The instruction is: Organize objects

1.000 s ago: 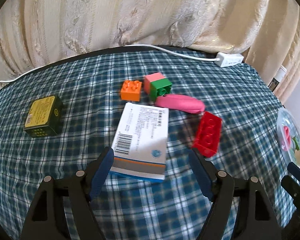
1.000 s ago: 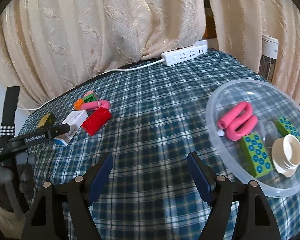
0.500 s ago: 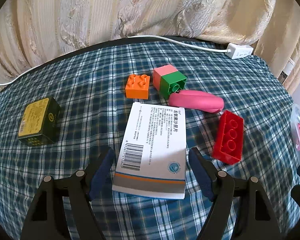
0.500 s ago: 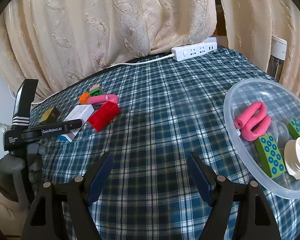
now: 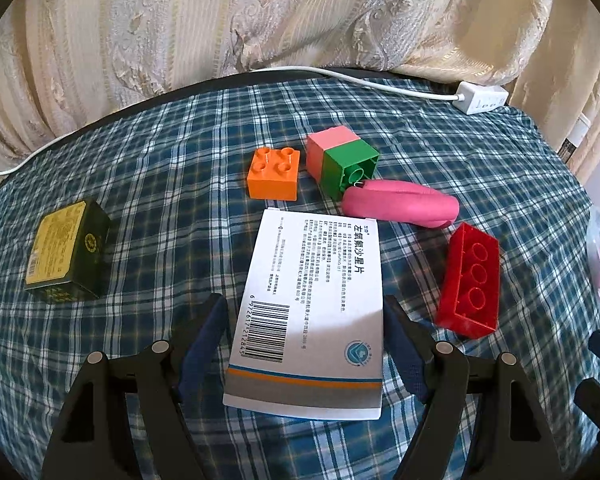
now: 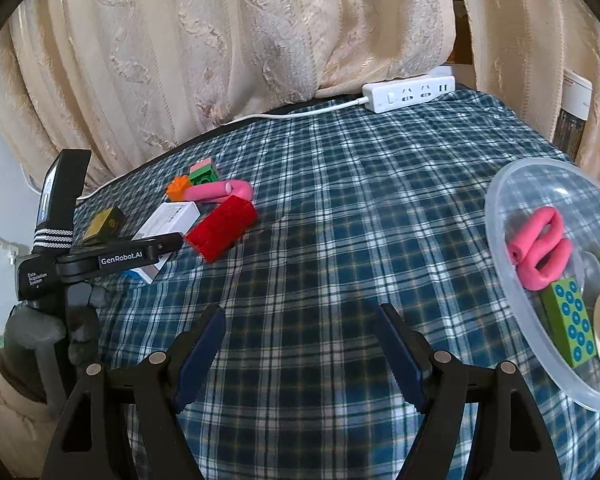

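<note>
Here, the left tongs (image 5: 304,344) stood wide open astride the near end of a flat white cardboard medicine box (image 5: 308,312), low in the middle of the left wrist frame, their blue pads (image 5: 204,340) beside its long edges but, as far as could be seen, not pressing on it. The box lay on a surface covered with a blue-and-white plaid cloth (image 5: 160,184). Above it in the frame sat an orange plastic building block (image 5: 274,174), a joined pink-and-green block (image 5: 342,160) and a pink foam roller (image 5: 400,204); a red plastic brick (image 5: 470,280) lay to its right, a dark green and yellow carton (image 5: 66,252) well apart at the left.

In the right wrist frame the right tongs (image 6: 300,344) hung open and empty over bare cloth, with a clear plastic bowl (image 6: 500,200) at the right edge already holding a second pink roller, green dotted blocks and a pale cup.

The likely risk: the thin box might slide or tip out if the pads closed off-centre on its edges, or might bunch the loose cloth beneath. A swing toward the bowl could clip the red brick.

The box carried Chinese print, a barcode and a round blue logo; the left tool, seen from the right wrist, read "GenRobot.AI" and "Data Acquisition System".
</note>
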Demonstrator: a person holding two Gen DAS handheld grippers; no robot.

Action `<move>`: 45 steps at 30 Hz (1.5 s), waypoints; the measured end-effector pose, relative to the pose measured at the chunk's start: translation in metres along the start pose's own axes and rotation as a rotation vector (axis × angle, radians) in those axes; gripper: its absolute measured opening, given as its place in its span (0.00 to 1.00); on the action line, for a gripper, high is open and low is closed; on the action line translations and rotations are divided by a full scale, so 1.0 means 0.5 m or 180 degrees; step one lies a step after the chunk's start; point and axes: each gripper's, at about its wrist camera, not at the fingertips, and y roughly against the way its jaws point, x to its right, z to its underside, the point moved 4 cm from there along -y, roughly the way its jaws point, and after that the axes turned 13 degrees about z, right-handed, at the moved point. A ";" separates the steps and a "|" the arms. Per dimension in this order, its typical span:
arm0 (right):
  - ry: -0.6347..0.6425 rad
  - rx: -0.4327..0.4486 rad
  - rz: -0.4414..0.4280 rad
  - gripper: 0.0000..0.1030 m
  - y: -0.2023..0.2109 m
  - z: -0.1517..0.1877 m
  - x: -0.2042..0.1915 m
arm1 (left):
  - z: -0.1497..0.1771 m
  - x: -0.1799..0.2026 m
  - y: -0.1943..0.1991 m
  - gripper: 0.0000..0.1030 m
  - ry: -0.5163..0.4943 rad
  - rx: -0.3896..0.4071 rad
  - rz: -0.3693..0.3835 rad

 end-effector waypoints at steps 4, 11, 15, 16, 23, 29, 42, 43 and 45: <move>0.0036 -0.0051 -0.0042 0.78 -0.012 -0.001 -0.016 | 0.001 -0.001 -0.001 0.73 -0.0017 0.0022 -0.0009; 0.0121 -0.0095 -0.0096 0.78 -0.026 -0.010 -0.041 | 0.004 -0.005 0.012 0.63 -0.0014 0.0093 -0.0062; 0.0175 -0.0115 -0.0122 0.78 -0.037 -0.021 -0.056 | 0.003 -0.002 0.033 0.62 -0.0022 0.0169 -0.0053; 0.0189 -0.0121 -0.0131 0.78 -0.041 -0.026 -0.061 | 0.002 -0.002 0.038 0.62 -0.0024 0.0189 -0.0059; 0.0233 -0.0174 -0.0229 0.78 -0.070 -0.060 -0.098 | -0.003 -0.007 0.079 0.62 0.0008 0.0324 -0.0095; 0.0165 -0.0266 -0.0315 0.78 -0.106 -0.087 -0.126 | -0.007 -0.015 0.101 0.62 0.0058 0.0402 -0.0102; 0.0218 -0.0288 -0.0266 0.78 -0.162 -0.120 -0.172 | -0.008 -0.035 0.111 0.63 0.0159 0.0432 -0.0112; 0.0241 -0.0281 -0.0265 0.78 -0.163 -0.121 -0.177 | -0.008 -0.036 0.110 0.63 0.0163 0.0429 -0.0114; 0.0271 -0.0263 -0.0247 0.78 -0.166 -0.123 -0.182 | -0.007 -0.037 0.109 0.63 0.0168 0.0423 -0.0118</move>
